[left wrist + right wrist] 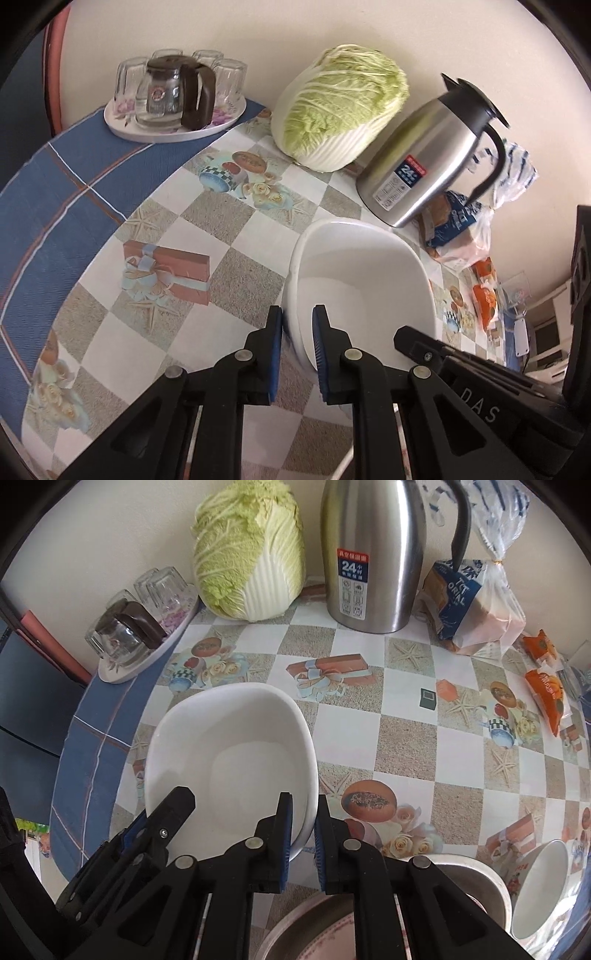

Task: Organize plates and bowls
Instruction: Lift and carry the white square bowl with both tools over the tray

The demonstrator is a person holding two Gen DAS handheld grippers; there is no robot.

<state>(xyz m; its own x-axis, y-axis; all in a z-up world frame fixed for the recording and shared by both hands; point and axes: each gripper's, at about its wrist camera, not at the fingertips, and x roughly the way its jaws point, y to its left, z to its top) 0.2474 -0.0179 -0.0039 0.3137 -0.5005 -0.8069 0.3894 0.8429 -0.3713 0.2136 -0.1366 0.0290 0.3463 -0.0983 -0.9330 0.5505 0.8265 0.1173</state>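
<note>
A white deep bowl [362, 273] with rounded corners is held between both grippers over the checked tablecloth [236, 236]. My left gripper [297, 317] is shut on its left rim, one blue pad inside and one outside. My right gripper [304, 801] is shut on the right rim of the same bowl [236, 746]. Each gripper shows in the other's view: the right one's finger [406, 338] at the bowl's right edge, the left one's finger [177, 805] at its left edge. A patterned bowl [539, 886] leans in a metal basin [476, 882] at the lower right.
Along the back wall stand a napa cabbage [251, 554], a steel thermos jug [369, 554], a bagged loaf [476, 605] and a tray [173, 129] of upturned glasses with a glass pot. Orange packets [546, 690] lie at the right. A plate rim [317, 930] shows under my right gripper.
</note>
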